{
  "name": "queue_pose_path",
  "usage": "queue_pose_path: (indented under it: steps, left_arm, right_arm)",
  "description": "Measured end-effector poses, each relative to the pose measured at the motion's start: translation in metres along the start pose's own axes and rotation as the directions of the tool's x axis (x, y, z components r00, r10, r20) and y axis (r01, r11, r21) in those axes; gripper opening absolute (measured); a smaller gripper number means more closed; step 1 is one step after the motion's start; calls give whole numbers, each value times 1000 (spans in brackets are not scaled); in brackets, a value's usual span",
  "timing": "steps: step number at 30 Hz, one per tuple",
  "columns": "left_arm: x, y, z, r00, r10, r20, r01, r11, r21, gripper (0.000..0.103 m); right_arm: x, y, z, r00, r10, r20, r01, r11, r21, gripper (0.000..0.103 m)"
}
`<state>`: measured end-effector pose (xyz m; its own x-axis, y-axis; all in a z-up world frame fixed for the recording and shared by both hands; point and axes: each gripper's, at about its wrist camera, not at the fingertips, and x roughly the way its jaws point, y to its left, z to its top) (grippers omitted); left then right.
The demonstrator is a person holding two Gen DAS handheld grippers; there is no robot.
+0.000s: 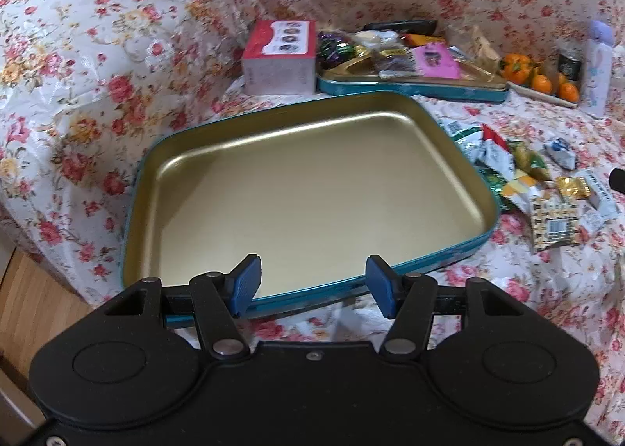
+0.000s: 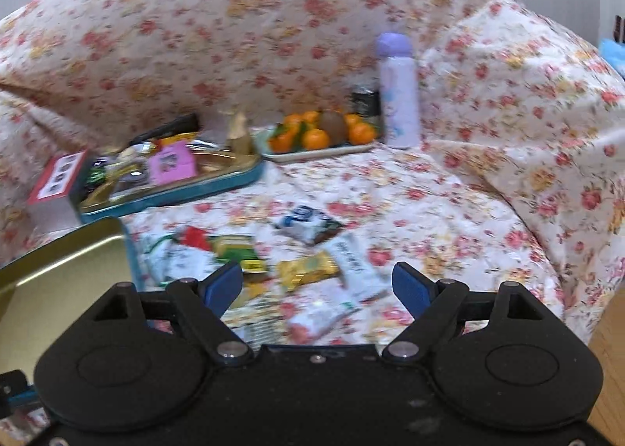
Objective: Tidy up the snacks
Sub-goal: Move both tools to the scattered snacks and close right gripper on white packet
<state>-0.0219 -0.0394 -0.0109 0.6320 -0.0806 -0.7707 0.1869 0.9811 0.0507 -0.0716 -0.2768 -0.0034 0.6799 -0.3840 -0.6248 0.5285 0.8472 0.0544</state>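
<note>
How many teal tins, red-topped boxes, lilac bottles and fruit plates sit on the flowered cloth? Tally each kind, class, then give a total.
Teal tins: 2, the empty tin and the filled tin
Red-topped box: 1
Lilac bottle: 1
Fruit plate: 1
Total: 5

The room is bright with soft, even light. The gold tin lid shines along its rim. The right view is smeared and blurry, so the snack packets look fuzzy. Both views bend at the edges.
</note>
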Motion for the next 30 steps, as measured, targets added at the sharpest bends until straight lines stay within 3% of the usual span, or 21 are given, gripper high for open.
queue_pose_path:
  steps: [7, 9, 12, 16, 19, 30]
  left_arm:
    - [-2, -25, -4, 998, -44, 41, 46, 997, -60, 63]
    - [-2, -37, -3, 997, -64, 31, 66, 997, -46, 63]
    - [-4, -57, 0, 997, -70, 37, 70, 998, 6, 63]
    - [-6, -83, 5, 994, -103, 42, 101, 994, 47, 63]
    - [0, -101, 7, 990, -137, 15, 136, 989, 54, 63]
    - [22, -152, 4, 984, -173, -50, 178, 977, 121, 60]
  right_arm:
    - [17, -31, -2, 998, 24, -50, -24, 1000, -1, 86]
    - [22, -35, -2, 998, 19, -58, -20, 1000, -3, 80]
    - [29, -41, -1, 996, 27, -83, -26, 1000, 6, 79]
    - [42, -52, -2, 986, 79, -149, -67, 994, 84, 60]
    - [51, -55, -4, 980, 104, -171, -90, 992, 90, 56]
    - [79, -65, 8, 976, 161, -148, -152, 986, 76, 56]
